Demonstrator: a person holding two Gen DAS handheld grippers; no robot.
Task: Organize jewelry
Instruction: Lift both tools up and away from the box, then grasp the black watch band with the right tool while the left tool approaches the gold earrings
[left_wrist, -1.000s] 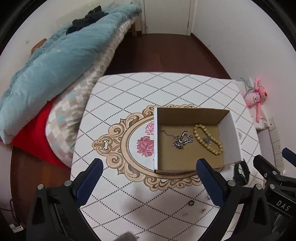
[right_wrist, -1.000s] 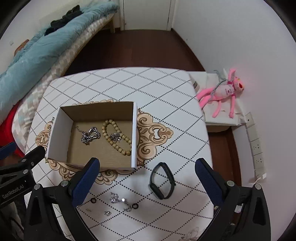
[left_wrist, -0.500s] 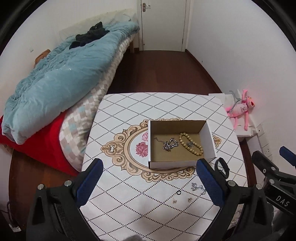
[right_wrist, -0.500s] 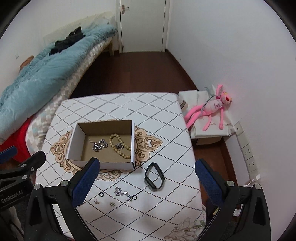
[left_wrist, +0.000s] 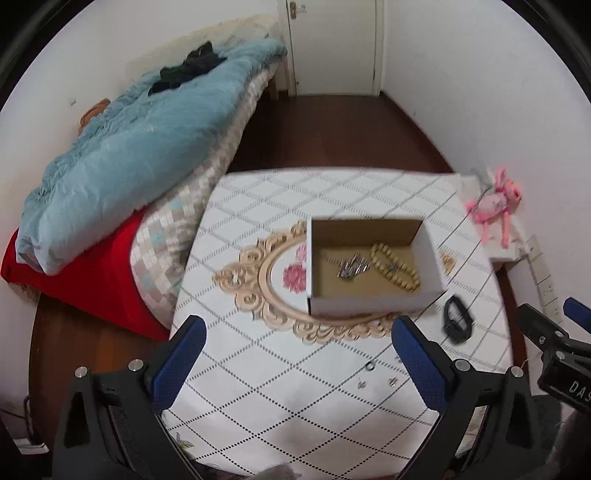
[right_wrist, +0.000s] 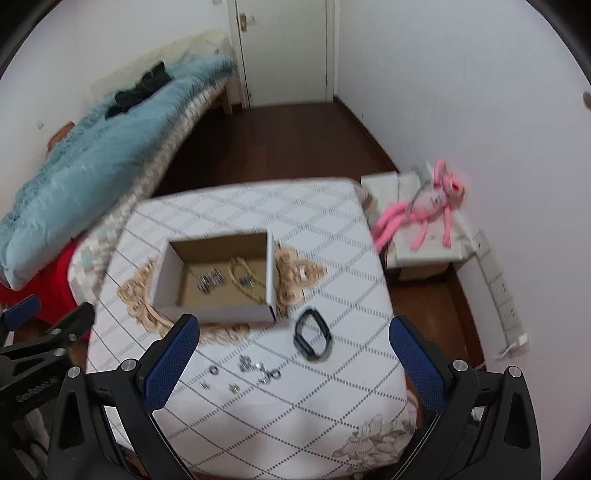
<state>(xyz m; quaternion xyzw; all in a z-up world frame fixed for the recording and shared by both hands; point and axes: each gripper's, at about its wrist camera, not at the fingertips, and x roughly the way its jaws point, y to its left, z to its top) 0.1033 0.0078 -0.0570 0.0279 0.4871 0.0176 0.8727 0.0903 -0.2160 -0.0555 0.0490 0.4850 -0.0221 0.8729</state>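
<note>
An open cardboard box (left_wrist: 373, 310) (right_wrist: 218, 314) stands on the table and holds a silver chain (left_wrist: 351, 266) (right_wrist: 209, 281) and a beige bead bracelet (left_wrist: 395, 266) (right_wrist: 247, 284). A black band (left_wrist: 458, 325) (right_wrist: 311, 334) lies right of the box. Small rings and earrings (right_wrist: 255, 369) (left_wrist: 376, 376) lie loose in front of the box. My left gripper (left_wrist: 295, 365) is open and empty, high above the table's near side. My right gripper (right_wrist: 291, 365) is open and empty, above the loose pieces.
The table (left_wrist: 280, 406) has a white diamond-patterned cover with a gold floral medallion. A bed with a blue quilt (left_wrist: 129, 147) is at the left. A pink plush toy (right_wrist: 424, 210) lies on a low white stand at the right. Dark wooden floor and a door lie beyond.
Both grippers have pulled back and up from the table, so the box looks smaller. Both stay open. The jewellery has not moved.
</note>
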